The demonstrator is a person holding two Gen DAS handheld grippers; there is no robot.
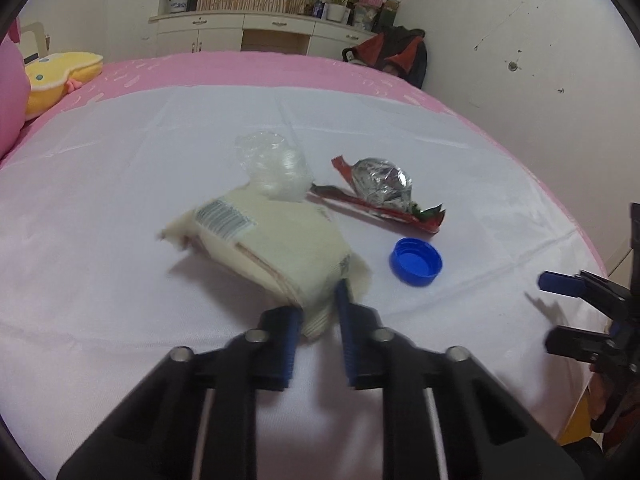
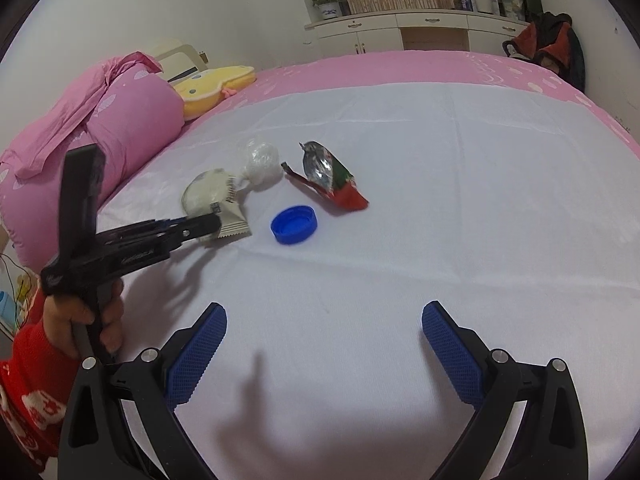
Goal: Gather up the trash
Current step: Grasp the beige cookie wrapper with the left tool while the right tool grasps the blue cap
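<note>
Both wrist views low over white sheet [image 1: 120, 200], facing cabinets [image 2: 400, 32].

blur: cream wrapper [image 1: 276, 248] is smeared by motion, its barcode print unreadable | hidden: its near corner is covered by the left gripper [image 1: 318, 312]; in the right wrist view by that gripper's fingers [image 2: 200, 226] | cut off: right gripper [image 1: 560, 312] is clipped at the left wrist view's edge | too small: shelf clutter [image 1: 372, 4] cannot be identified

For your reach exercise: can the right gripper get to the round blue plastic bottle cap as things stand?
Probably yes. The right gripper is open, and only bare white sheet lies between it and the blue plastic bottle cap, which sits apart from the other trash.
</note>
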